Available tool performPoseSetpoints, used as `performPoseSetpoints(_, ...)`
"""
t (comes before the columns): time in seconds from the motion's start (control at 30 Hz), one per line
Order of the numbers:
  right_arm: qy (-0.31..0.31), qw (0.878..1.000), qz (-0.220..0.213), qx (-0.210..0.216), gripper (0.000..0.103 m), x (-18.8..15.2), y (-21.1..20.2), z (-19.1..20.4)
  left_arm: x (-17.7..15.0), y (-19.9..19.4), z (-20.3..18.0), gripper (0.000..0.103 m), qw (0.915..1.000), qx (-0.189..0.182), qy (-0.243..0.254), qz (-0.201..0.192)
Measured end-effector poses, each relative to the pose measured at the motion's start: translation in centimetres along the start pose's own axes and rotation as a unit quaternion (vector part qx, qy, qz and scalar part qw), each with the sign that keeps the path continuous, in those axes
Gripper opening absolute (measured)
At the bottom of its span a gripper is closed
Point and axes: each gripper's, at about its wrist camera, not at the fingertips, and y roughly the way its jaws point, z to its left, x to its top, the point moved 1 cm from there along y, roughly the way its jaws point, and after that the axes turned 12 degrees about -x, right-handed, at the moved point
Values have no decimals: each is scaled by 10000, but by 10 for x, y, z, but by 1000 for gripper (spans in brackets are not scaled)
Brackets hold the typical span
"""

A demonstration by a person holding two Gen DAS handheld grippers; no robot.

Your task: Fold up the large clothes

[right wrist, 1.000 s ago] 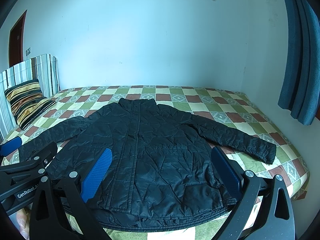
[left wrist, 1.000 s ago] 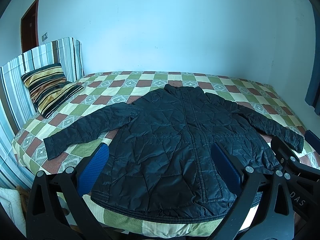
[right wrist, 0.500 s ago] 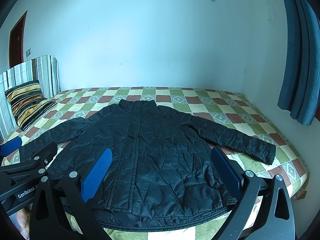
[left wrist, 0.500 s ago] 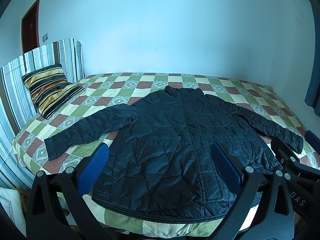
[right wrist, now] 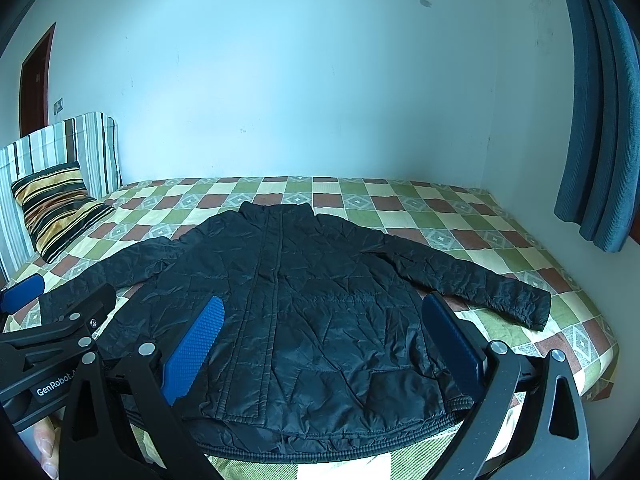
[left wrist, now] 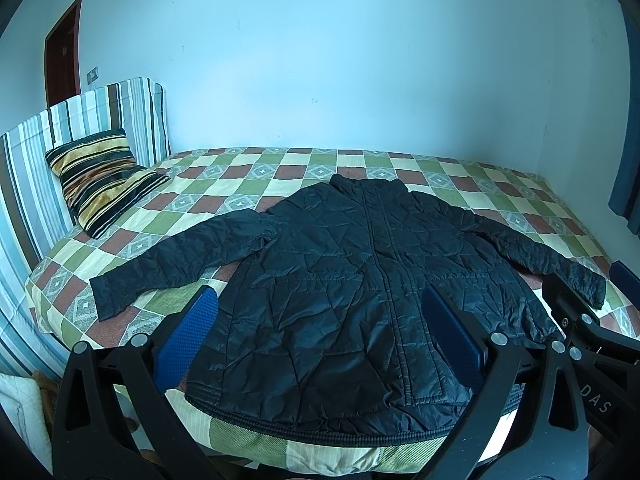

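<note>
Left tongs (left wrist: 320, 332) and right tongs (right wrist: 324, 340) hover side by side (both spread wide, gripping nothing).

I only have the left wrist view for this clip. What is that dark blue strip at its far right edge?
Observer: In the right wrist view it is a blue curtain, hanging in folds by the right-hand wall and ending above the bed.
Operator: Does that view catch the left gripper from outside?
Observer: Yes. The left gripper enters at the left edge with its jaws apart and white GenRobot lettering on its side. It overlaps one sleeve of the jacket in the image.
Operator: Any sign of the person?
Observer: Only a fingertip with its nail, in the bottom left corner below that gripper.
</note>
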Motion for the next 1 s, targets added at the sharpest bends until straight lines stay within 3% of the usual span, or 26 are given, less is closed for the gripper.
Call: performPoseSetpoints(1.0,-7,10000,15,9,98,-2,0,3,4,-3,4,101,10000,-17,-1,49)
